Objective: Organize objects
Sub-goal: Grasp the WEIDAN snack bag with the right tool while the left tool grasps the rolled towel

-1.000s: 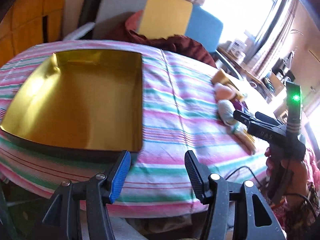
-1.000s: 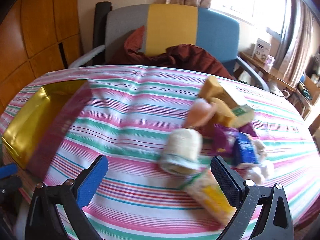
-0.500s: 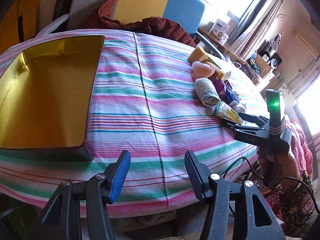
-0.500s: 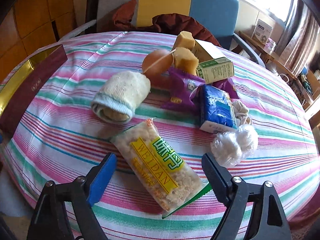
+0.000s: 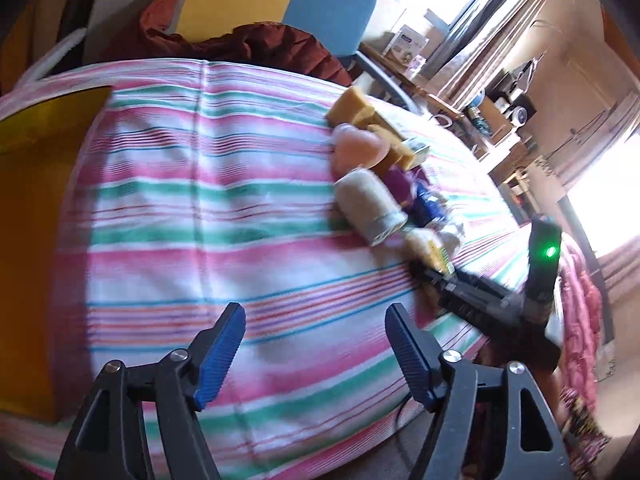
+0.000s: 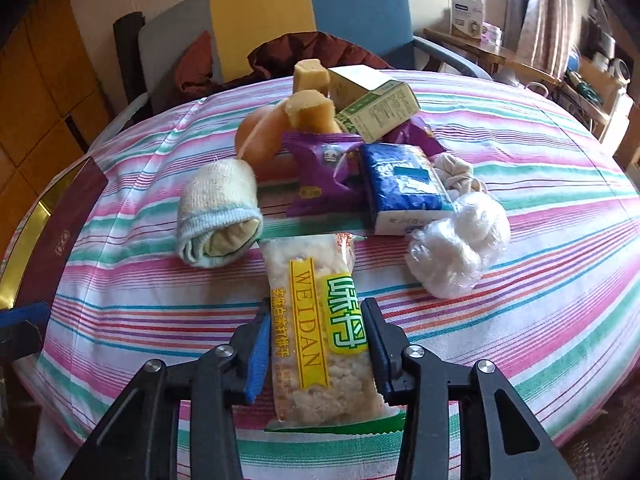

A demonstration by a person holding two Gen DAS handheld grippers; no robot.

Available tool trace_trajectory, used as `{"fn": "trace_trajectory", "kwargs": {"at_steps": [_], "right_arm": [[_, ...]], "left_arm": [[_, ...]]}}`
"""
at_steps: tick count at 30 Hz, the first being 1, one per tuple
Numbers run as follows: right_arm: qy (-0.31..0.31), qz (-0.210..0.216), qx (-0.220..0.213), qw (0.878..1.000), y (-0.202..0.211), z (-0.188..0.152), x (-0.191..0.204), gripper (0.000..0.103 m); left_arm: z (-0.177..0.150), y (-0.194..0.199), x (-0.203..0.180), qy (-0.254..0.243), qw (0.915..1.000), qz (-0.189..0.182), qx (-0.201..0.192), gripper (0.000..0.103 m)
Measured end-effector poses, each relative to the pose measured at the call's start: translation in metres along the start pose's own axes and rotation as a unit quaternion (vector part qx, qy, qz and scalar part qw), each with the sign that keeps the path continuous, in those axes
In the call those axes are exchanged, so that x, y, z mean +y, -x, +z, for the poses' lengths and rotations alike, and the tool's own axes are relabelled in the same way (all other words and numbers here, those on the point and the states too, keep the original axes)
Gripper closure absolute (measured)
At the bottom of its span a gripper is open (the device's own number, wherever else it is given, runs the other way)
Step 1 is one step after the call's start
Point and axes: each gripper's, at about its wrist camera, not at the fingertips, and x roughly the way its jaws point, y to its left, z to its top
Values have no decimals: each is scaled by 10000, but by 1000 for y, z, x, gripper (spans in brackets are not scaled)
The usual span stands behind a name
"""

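Observation:
A clear cracker packet (image 6: 312,264) with a yellow and green label lies on the striped tablecloth (image 6: 520,280). My right gripper (image 6: 317,308) straddles its near half; the jaws are closing and both pads touch the packet's sides. Behind it sit a rolled pale sock (image 6: 220,216), a purple snack bag (image 6: 324,176), a blue tissue pack (image 6: 404,184) and a white plastic wad (image 6: 456,252). My left gripper (image 5: 316,344) hangs over bare cloth, jaws opening, nothing between them. The gold tray (image 5: 24,200) is at the far left.
A green-and-white carton (image 6: 376,108), yellow sponge blocks (image 6: 310,108) and an orange ball (image 6: 256,136) crowd the back of the pile. A chair (image 6: 304,12) with a dark red garment (image 6: 304,52) stands behind the table. A cluttered shelf (image 6: 592,80) is at the right.
The left view has swung right, pushing the gold tray to the edge, and the left jaws have widened. The right gripper has dropped onto the cracker packet and its jaws have narrowed around it.

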Motion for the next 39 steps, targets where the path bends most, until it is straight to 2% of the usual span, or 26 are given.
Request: {"fn": "trace_trajectory", "kwargs": {"at_steps": [3,6,13,15,18,19,21,23,25,26,28,31,35,39], "right_arm": [[-155,-66,-80,9998,2,-3,-3,60],[-338,-108,-131,9993,3,-5,-4,60],[-386,-100,-171,9991,3,-7,-4,60],[-449,-47,-168,9988,2,-7,-6,60],[-439,-30,-171,9989,3,-7,-6,60],[-434,-33,-176,9989,2,-7,-5,60],[-415,-43,-184,9990,2,-7,-5,60],[-418,-42,-190,9989,2,-7,-5,60],[-397,-63,-200,9990,2,-7,-4,60],[-388,-76,-208,9990,2,-7,-4,60],[-355,-107,-218,9991,2,-8,-3,60],[-339,-136,-224,9991,2,-7,-2,60],[-287,-193,-240,9991,1,-7,-1,60],[-242,-253,-269,9990,0,-8,1,60]], "left_arm": [[20,-18,-10,153,9996,-251,-11,26],[40,-39,-22,268,9992,-305,-44,20],[69,-96,-42,550,9974,-464,92,19],[72,-105,-45,506,9980,-383,-44,19],[72,-115,-47,303,9992,-84,-248,13],[71,-120,-47,199,9996,59,-214,13],[67,-123,-48,-51,9997,113,-203,13],[64,-122,-51,-309,9991,234,-144,15],[63,-120,-51,-410,9986,302,-115,23],[62,-118,-48,-381,9990,208,-108,26],[60,-112,-41,-189,9997,-153,-65,41],[58,-106,-33,44,9993,-348,-89,46],[49,-95,-26,-9,9992,-357,-205,49],[39,-81,-15,165,9988,-356,-299,52]]}}
